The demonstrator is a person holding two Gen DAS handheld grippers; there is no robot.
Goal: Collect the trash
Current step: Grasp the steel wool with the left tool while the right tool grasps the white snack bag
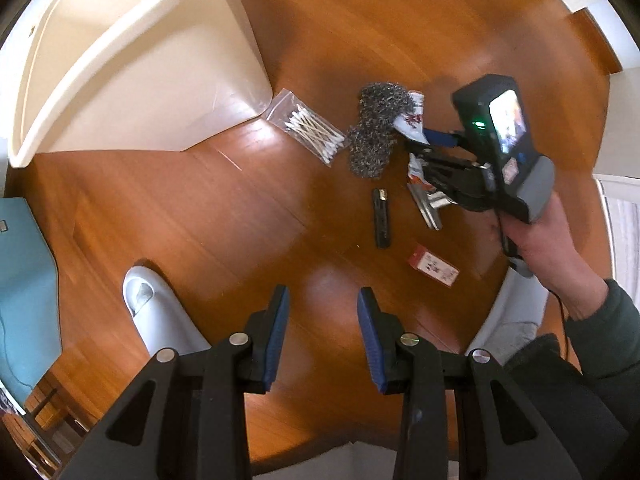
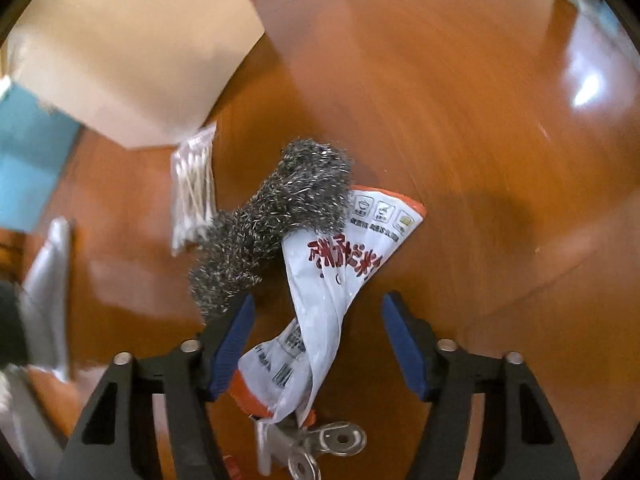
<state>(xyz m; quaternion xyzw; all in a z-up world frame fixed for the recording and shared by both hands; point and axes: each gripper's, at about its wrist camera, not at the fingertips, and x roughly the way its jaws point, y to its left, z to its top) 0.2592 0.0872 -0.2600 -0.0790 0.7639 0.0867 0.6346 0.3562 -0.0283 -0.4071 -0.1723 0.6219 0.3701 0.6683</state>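
bin [image 1: 132, 52]: cut off at the top and left edge of the left wrist view; in the right wrist view only a blurred pale wall.
wrapper [image 2: 340, 272]: its upper corner is hidden under the steel wool [image 2: 276, 216]; small print is not readable.
metal clip [image 2: 316, 448]: cut by the bottom edge.
swab bag [image 2: 194, 184]: blurred.
right gripper [image 1: 430, 146]: its fingertips hide part of the wrapper in the left wrist view; contact cannot be told.
red card [image 1: 434, 266]: print too small to read.

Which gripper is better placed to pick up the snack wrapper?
Right. The right gripper has its open jaws straddling the wrapper, while the left gripper hangs over bare floor, nearer the person.
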